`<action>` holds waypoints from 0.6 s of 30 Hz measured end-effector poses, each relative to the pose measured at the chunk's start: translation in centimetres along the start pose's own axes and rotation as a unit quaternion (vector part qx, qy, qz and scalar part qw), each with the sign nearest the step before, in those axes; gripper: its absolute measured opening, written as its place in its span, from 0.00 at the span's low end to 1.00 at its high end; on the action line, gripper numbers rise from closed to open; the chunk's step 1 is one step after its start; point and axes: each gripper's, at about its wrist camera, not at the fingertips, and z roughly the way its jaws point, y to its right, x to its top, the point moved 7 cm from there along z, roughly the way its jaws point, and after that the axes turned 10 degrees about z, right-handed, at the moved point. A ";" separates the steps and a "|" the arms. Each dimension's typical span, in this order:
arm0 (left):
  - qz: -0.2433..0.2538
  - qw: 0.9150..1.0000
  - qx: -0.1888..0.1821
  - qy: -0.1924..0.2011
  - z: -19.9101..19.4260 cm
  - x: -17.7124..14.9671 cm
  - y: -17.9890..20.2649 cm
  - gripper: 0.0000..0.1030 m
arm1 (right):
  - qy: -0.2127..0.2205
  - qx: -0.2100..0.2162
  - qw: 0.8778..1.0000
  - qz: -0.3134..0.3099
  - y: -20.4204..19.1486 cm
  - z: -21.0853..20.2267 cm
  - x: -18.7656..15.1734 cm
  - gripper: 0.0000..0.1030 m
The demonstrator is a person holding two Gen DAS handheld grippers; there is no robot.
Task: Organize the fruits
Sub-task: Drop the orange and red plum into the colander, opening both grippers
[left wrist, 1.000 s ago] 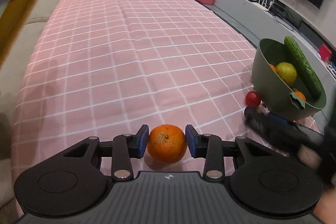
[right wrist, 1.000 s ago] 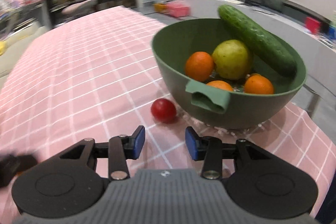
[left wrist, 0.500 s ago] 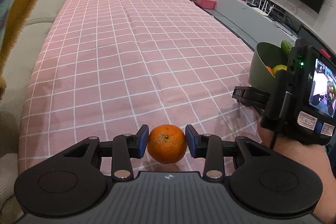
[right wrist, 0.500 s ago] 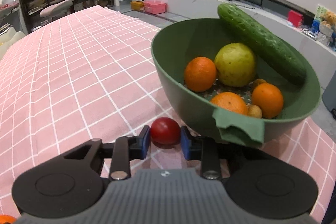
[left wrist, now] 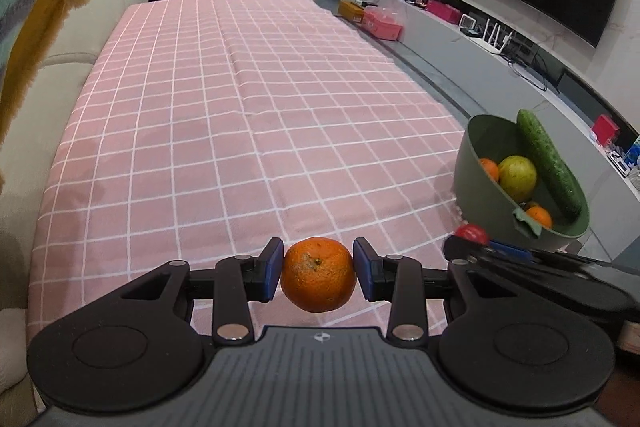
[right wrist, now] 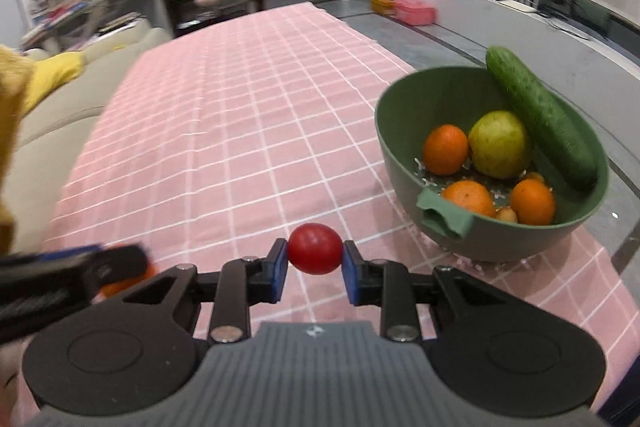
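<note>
1. A round orange tangerine (left wrist: 318,274) is clamped between the blue pads of the left gripper (left wrist: 318,273), above the pink checked tablecloth (left wrist: 240,131).
2. A small round red tomato (right wrist: 315,248) is pinched by the right gripper (right wrist: 315,263), just beside the green plastic bowl (right wrist: 404,151).
3. Three oranges, a yellow-green fruit and a long dark green cucumber (right wrist: 540,117) are held in the bowl.

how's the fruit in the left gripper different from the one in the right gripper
The mandarin is orange with a dull, pitted skin; the tomato is red, smooth and glossy. The mandarin is the bigger one, so the left gripper stands wider than the right gripper. Both are round, each clamped between blue pads.
</note>
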 end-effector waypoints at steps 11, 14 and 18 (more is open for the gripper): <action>0.036 0.998 -0.042 0.032 0.6 3.7 6.4 0.41 | 0.059 0.020 0.998 -0.002 3.6 -5.7 5.4 0.24; 0.050 0.996 -0.056 0.039 1.1 5.0 8.8 0.41 | 0.068 -0.006 0.998 0.014 6.0 -5.5 7.3 0.24; 0.073 0.994 -0.072 0.045 1.9 6.8 11.8 0.41 | 0.054 -0.042 0.997 0.044 9.1 -4.6 8.7 0.24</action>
